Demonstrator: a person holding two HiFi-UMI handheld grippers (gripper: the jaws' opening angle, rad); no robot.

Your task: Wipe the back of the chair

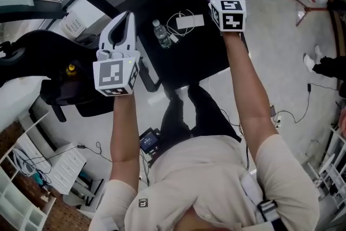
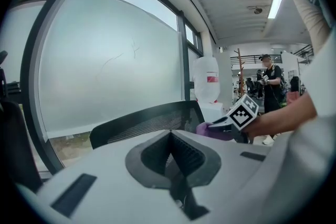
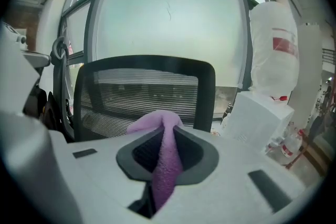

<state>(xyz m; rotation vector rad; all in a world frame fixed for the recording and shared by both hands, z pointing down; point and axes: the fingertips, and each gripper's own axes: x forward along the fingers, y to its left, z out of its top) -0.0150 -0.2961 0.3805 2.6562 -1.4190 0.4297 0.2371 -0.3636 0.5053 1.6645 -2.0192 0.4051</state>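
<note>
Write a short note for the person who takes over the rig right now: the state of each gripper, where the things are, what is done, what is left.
Left hand-held gripper: shut, empty.
Right hand-held gripper: shut on the purple cloth, close in front of the mesh backrest. Contact cannot be told.
Chair seat: holds a water bottle and a white device with its cable.
Done: cloth is in the gripper. How much is already wiped does not show.
Left: wipe the backrest.
</note>
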